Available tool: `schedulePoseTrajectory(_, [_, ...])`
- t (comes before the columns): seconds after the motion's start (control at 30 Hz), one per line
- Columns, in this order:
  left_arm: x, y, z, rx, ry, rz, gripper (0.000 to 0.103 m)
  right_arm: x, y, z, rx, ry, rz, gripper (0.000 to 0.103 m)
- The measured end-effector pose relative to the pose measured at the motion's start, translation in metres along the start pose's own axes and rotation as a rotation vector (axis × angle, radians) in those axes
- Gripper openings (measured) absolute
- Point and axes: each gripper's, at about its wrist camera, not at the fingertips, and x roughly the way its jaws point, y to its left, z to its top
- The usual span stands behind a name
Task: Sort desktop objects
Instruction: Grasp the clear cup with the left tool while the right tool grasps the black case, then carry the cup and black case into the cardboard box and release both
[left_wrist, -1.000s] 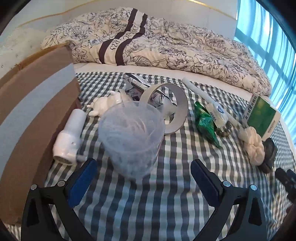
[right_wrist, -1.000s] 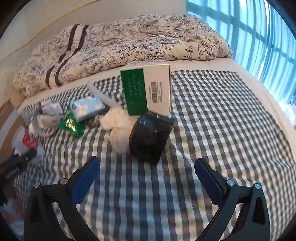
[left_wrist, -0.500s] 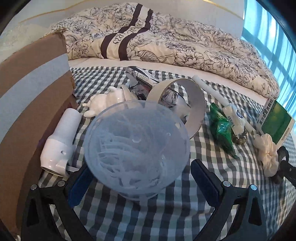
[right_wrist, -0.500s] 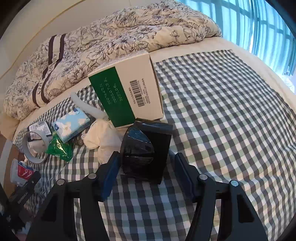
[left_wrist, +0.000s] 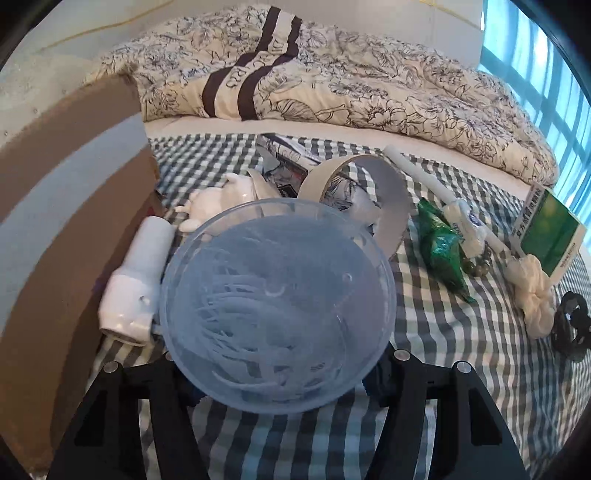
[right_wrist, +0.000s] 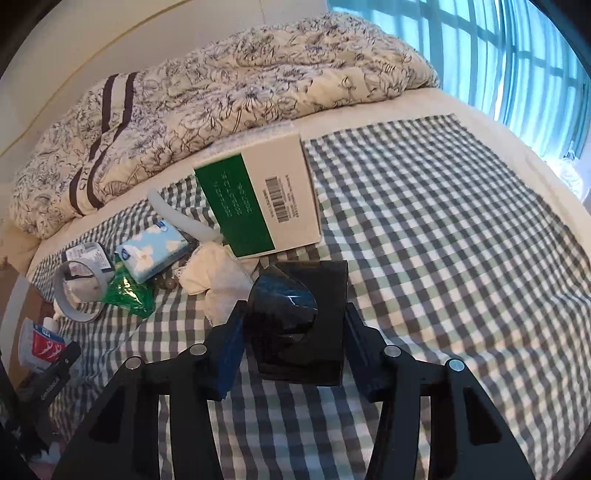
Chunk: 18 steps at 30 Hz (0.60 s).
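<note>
The clear plastic cup (left_wrist: 277, 306) is seen lying tipped toward the left wrist camera on the checked cloth (left_wrist: 436, 332) of the bed, its long axis running along the left gripper (left_wrist: 280, 373) and its open mouth facing the lens, with pale strands visible inside. The cup sits between the jaws of the left gripper, whose pads are hidden behind its rim, so a firm hold cannot be confirmed. Just left of it a white bottle-shaped object (left_wrist: 138, 284) is laid with its long axis pointing away toward the cardboard box (left_wrist: 70, 229). Behind the cup a tape ring (left_wrist: 384, 199) stands on edge, and to the right a green packet (left_wrist: 441, 247), a white tube (left_wrist: 439, 192), a cream cloth bundle (left_wrist: 535, 295) and a green-and-white box (left_wrist: 550, 236) are spread out. In the right wrist view the black holder (right_wrist: 303, 325) rests on the cloth with its rounded opening turned up and to the left; the right gripper (right_wrist: 291, 347) is narrowed around it, both jaws pressed against its sides. The green-and-white box lies just beyond it, beside a blue tissue pack (right_wrist: 155, 251).
</note>
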Motion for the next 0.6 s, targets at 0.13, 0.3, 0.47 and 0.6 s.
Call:
schedulePoseTrajectory(0.13, [-0.018,-0.001,-0.002,0.015,-0.012,0.004,0.065,-0.016,0.000,-0.004,-0.002,-0.011,0.007,0.049])
schedulePoseTrajectory(0.3, [-0.037,0.000,-0.004,0.022,-0.013,-0.010,0.065,-0.037,0.005,-0.010,-0.016,-0.025,0.008,0.049])
schedulePoseTrajectory(0.47, [-0.062,0.002,-0.011,0.028,-0.037,-0.014,0.065,-0.063,0.017,-0.018,-0.044,-0.052,0.039,0.049])
schedulePoseTrajectory(0.6, [-0.081,0.003,-0.013,0.039,-0.058,-0.022,0.065,-0.082,0.026,-0.026,-0.065,-0.064,0.067,0.049])
